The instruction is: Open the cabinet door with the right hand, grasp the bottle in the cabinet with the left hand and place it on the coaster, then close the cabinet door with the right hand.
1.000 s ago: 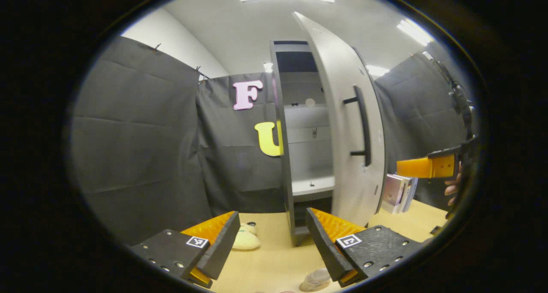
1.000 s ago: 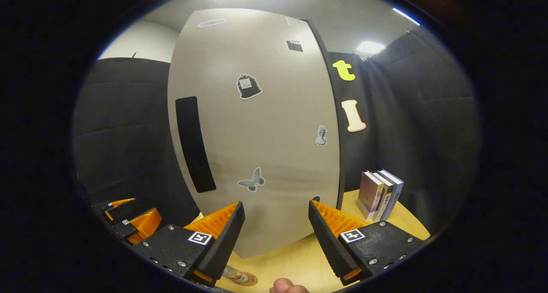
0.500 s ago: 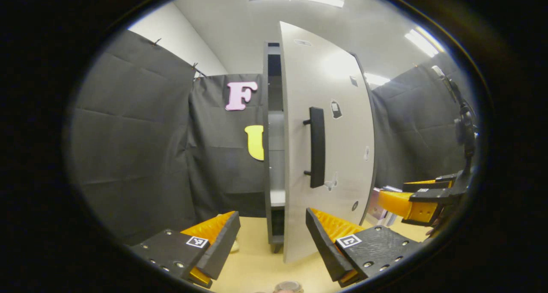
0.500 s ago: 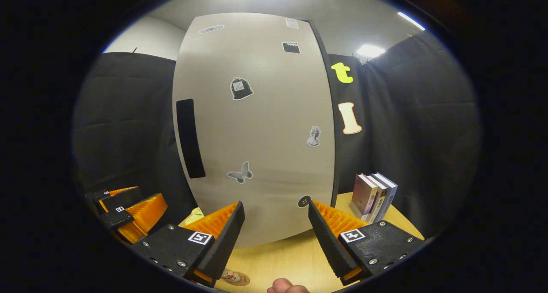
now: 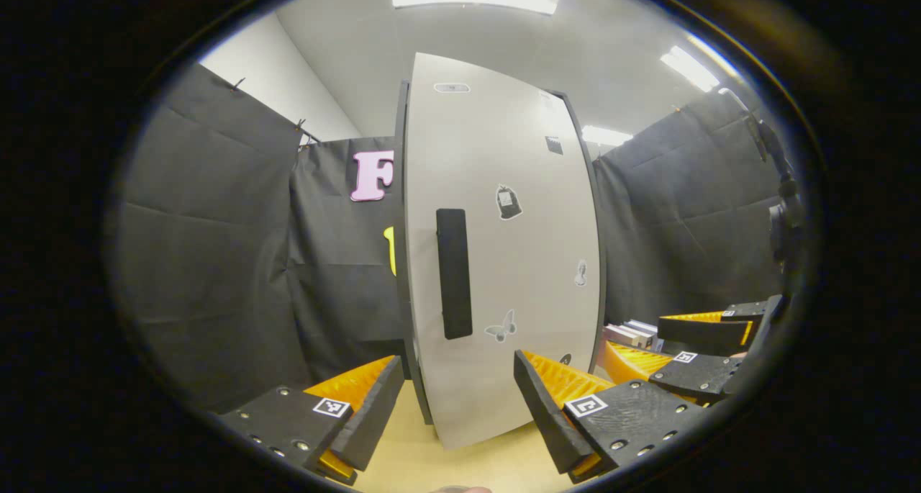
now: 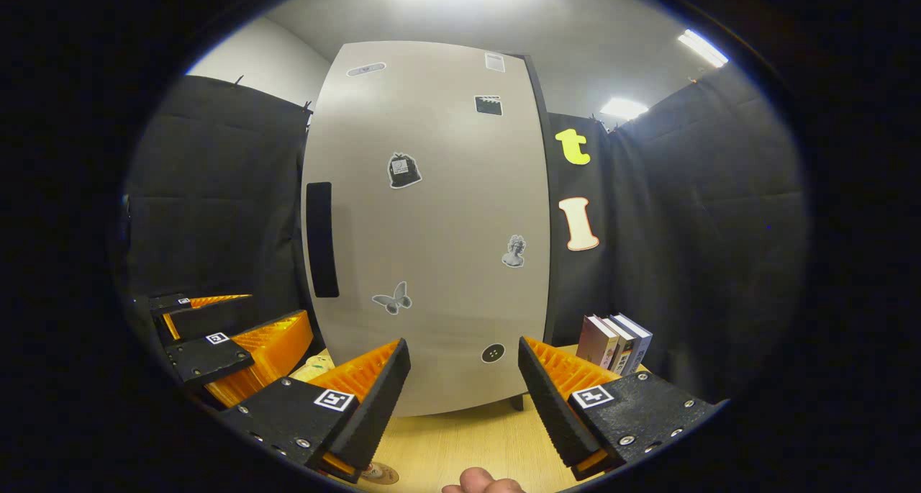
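Observation:
The tall grey cabinet door (image 5: 504, 263) with small stickers lies flat against the cabinet front, its dark handle (image 5: 453, 273) facing me. The same door (image 6: 432, 227) and handle (image 6: 321, 240) stand straight ahead in the right gripper view. My left gripper (image 5: 457, 363) is open with nothing between its fingers, low before the door. My right gripper (image 6: 463, 345) is open too, a short way off the door. A round coaster (image 6: 379, 473) peeks out under its left finger; what stands on it is hidden. Each gripper also appears beside the other: right gripper (image 5: 640, 338), left gripper (image 6: 277, 311).
Several books (image 6: 613, 342) stand on the wooden table (image 6: 446, 450) right of the cabinet. A pale yellowish object (image 6: 309, 367) lies on the table by the cabinet's left foot. A fingertip (image 6: 482, 484) shows at the bottom edge. Black cloth walls surround the booth.
The cabinet door has swung from wide open to flat against the cabinet, hiding the shelves. The right gripper has drawn back and lower, away from the door.

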`<state>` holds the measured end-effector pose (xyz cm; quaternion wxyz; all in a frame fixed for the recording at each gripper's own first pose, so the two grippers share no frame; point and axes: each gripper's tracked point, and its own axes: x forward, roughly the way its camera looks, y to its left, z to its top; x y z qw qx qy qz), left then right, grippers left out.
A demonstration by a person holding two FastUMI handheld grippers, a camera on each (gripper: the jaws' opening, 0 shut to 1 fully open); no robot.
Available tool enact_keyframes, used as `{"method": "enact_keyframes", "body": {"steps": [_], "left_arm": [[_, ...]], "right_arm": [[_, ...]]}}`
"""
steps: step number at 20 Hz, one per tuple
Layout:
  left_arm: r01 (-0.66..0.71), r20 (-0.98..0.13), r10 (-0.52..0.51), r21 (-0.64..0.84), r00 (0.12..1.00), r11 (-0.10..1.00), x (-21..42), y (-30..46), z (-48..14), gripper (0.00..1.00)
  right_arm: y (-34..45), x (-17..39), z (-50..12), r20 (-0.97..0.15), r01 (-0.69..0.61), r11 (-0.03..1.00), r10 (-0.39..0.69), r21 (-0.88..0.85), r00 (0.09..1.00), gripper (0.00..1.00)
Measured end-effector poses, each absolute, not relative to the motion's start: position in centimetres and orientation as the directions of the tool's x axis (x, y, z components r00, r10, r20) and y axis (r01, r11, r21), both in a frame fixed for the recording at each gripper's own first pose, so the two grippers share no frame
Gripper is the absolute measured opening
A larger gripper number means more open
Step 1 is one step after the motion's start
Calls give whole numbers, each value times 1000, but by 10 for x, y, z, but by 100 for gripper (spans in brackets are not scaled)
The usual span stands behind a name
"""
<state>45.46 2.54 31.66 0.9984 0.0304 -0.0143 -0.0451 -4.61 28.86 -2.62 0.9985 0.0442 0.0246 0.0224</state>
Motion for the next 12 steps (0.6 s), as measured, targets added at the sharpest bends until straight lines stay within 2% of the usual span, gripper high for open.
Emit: {"method": "enact_keyframes", "body": {"steps": [6, 7, 8, 9, 10, 12], "left_arm": [[84, 14, -85, 62, 996, 995, 459, 33, 311, 90], [78, 13, -78, 61, 997, 995, 459, 35, 310, 93], [71, 15, -72, 55, 997, 996, 459, 37, 311, 89], [64, 14, -65, 47, 998, 997, 459, 39, 312, 92], [62, 13, -62, 39, 998, 997, 458, 40, 311, 89], [56, 13, -56, 29, 998, 998, 457, 43, 311, 90]], "right_arm": [[289, -46, -31, -56, -50, 993, 56, 105, 997, 94], [290, -47, -29, -47, -56, 993, 61, 102, 997, 94], [289, -47, -28, -42, -56, 994, 60, 91, 997, 94], [288, -47, -28, -38, -57, 995, 60, 78, 997, 94], [288, -47, -28, -37, -58, 996, 60, 66, 997, 94], [286, -49, -27, -30, -56, 997, 57, 55, 998, 94]]}}
